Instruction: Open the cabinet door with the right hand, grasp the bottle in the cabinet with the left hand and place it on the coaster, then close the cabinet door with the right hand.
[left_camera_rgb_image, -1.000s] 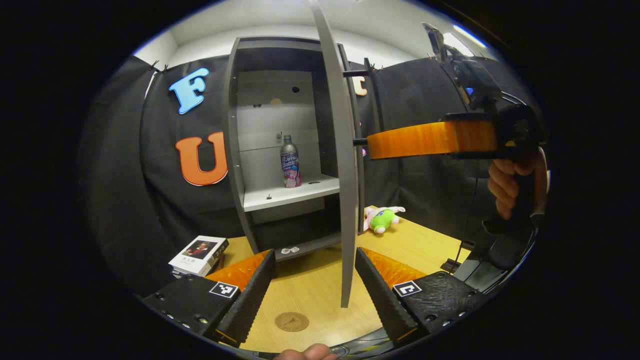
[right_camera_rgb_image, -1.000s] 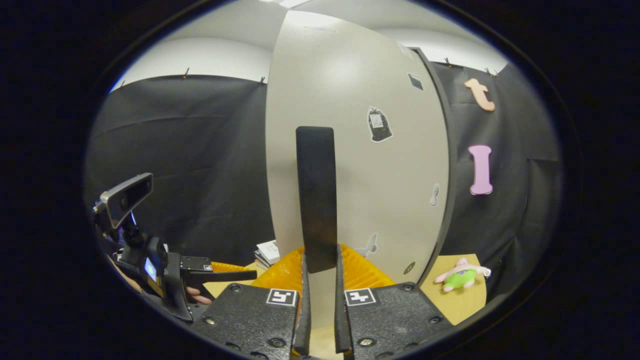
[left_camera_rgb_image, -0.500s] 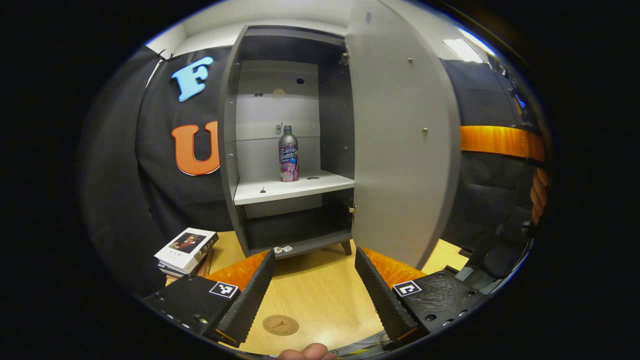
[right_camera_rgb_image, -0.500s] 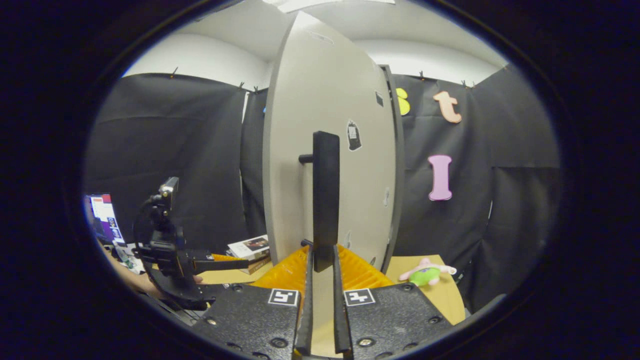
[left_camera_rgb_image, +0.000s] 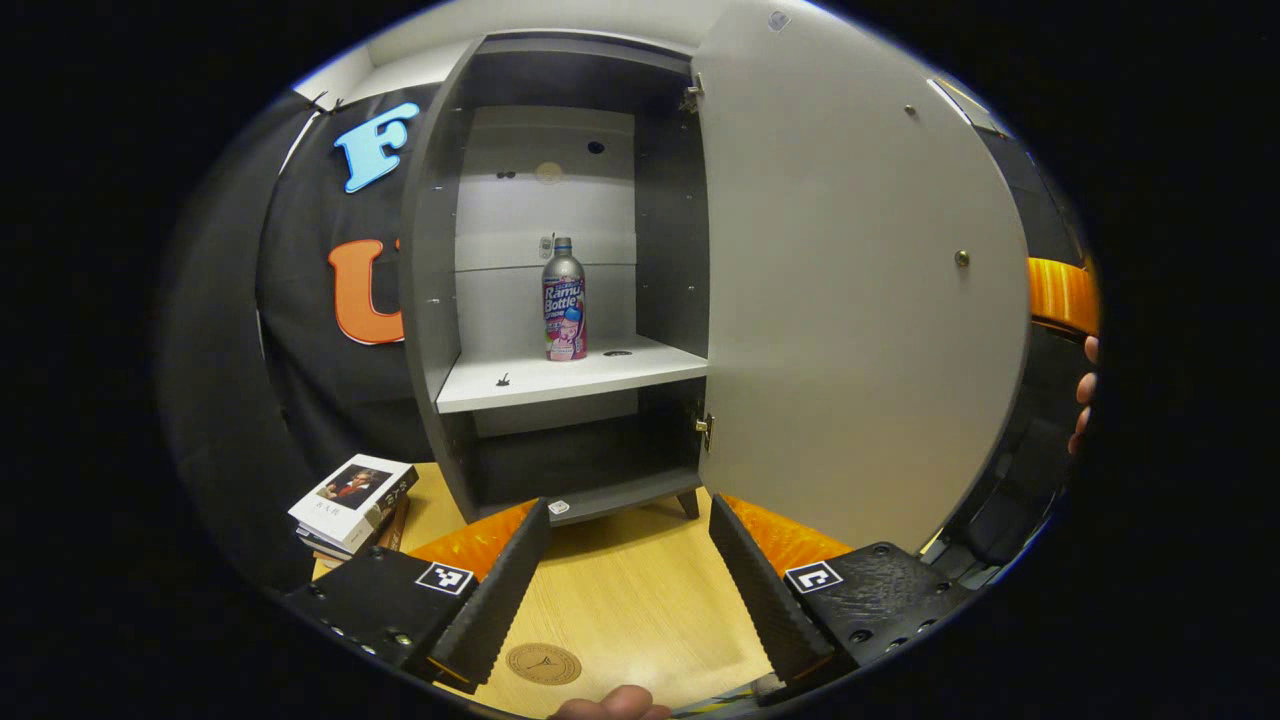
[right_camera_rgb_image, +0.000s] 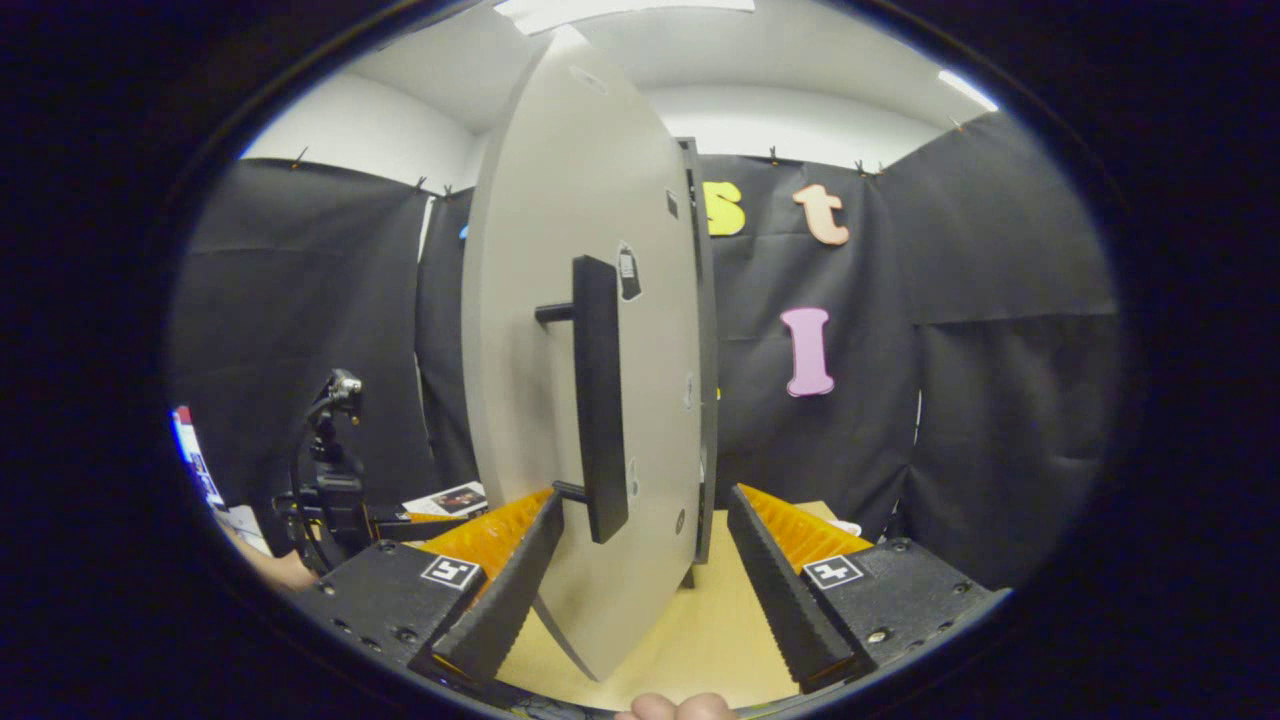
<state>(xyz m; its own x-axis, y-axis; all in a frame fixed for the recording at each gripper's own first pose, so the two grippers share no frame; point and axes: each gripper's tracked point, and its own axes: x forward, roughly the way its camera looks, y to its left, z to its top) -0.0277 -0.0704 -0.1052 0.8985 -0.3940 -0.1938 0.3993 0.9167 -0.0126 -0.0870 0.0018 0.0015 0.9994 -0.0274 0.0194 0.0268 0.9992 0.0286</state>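
Note:
The grey cabinet (left_camera_rgb_image: 425, 300) stands open, its door (left_camera_rgb_image: 850, 300) swung wide to the right. A silver bottle with a pink label (left_camera_rgb_image: 564, 300) stands upright on the white middle shelf (left_camera_rgb_image: 560, 378), near the back. A round brown coaster (left_camera_rgb_image: 543, 663) lies on the wooden table between my left gripper's fingers. My left gripper (left_camera_rgb_image: 630, 590) is open and empty, low over the table in front of the cabinet. In the right gripper view the door (right_camera_rgb_image: 560, 330) is seen from outside with its black bar handle (right_camera_rgb_image: 600, 400). My right gripper (right_camera_rgb_image: 640, 590) is open, its fingers apart around the door's lower edge, free of the handle.
A stack of books (left_camera_rgb_image: 352, 495) lies on the table left of the cabinet. The left gripper's rig (right_camera_rgb_image: 335, 480) and a hand show at the left of the right gripper view. Black cloth walls close the booth. A fingertip (left_camera_rgb_image: 610, 705) shows at the bottom edge.
The door swung from nearly edge-on to wide open. My right gripper, shut on the handle before, has opened and let it go. The left gripper drifted closer to the cabinet.

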